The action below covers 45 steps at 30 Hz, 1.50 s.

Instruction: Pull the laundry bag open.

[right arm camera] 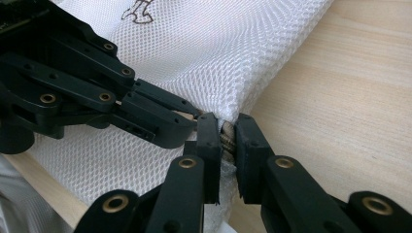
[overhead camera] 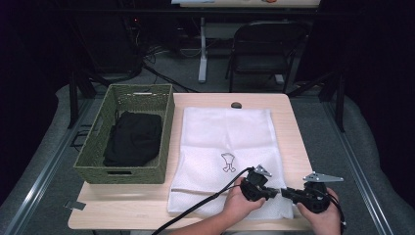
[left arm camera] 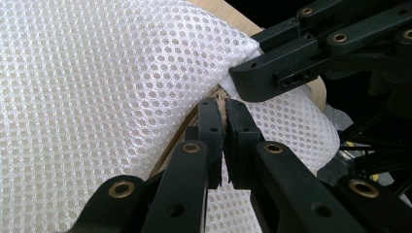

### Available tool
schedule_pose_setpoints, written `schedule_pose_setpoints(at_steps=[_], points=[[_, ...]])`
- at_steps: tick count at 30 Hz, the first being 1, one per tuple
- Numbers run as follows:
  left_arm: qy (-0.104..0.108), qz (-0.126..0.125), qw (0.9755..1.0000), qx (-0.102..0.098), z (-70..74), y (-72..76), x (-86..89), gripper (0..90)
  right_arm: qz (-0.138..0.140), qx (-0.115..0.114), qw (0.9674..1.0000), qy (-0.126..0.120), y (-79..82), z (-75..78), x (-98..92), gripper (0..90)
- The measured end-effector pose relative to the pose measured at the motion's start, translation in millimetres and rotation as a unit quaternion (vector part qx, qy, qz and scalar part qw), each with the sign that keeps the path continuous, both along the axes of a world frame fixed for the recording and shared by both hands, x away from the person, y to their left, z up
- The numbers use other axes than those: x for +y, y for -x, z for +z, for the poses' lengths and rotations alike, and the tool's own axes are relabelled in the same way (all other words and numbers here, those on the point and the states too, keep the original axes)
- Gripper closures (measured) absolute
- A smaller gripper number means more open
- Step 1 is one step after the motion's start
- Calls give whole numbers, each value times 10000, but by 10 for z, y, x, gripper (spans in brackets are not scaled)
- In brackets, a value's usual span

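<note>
At the left of the high view, a woven olive-green basket (overhead camera: 93, 152) holds a folded black garment (overhead camera: 133, 138). A white mesh laundry bag (overhead camera: 222, 137) lies mid-table. At lower right, the left gripper (overhead camera: 275, 192) pinches its corner closed, and the right gripper (overhead camera: 285, 192) clamps the bronze-coloured zipper (right arm camera: 227, 140) there.

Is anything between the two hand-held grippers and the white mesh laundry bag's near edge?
Nothing visible. The left hand-held gripper and right hand-held gripper both already pinch the near edge of the white mesh laundry bag, jaw tips almost meeting, right at its zipper.
</note>
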<state>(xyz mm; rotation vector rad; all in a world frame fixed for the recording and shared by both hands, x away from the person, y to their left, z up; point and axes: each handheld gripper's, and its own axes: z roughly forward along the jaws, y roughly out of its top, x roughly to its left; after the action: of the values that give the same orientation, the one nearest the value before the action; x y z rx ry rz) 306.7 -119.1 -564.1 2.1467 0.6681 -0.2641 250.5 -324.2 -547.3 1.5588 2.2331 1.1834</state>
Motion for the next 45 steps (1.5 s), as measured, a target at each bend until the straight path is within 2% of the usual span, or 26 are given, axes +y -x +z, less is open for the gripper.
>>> schedule_pose_setpoints(at_steps=[6,18,20,37,38,39,40,41,42,44,45], points=[[32,10,10000,-22,0,7,14,874,7,2,10000,71,5,10,9,827],[53,113,9999,88,-3,21,51,875,36,9,9999,99,-3,6,26,832],[75,157,9997,164,-3,22,64,875,41,15,9999,96,-5,6,30,833],[-55,301,9993,191,6,41,74,876,91,45,9999,99,-29,-11,61,837],[-163,377,9991,115,2,42,77,876,84,62,9999,107,-30,-13,64,840],[-228,418,9989,50,-6,33,96,876,-31,20,9995,313,-28,-12,66,841],[-187,459,9987,137,-21,13,142,876,-247,-22,9987,439,-39,-12,-25,841],[-117,452,9987,205,-28,0,170,876,-291,65,9995,140,-40,-15,-61,841],[-75,459,9986,266,-20,-10,205,876,-300,134,9994,-52,-39,-22,-89,841],[-103,475,9985,236,-12,-4,206,876,-267,123,9996,-56,-33,-29,-79,841],[-126,468,9986,213,-8,-3,207,875,-245,107,9996,39,-27,-26,-54,841]])
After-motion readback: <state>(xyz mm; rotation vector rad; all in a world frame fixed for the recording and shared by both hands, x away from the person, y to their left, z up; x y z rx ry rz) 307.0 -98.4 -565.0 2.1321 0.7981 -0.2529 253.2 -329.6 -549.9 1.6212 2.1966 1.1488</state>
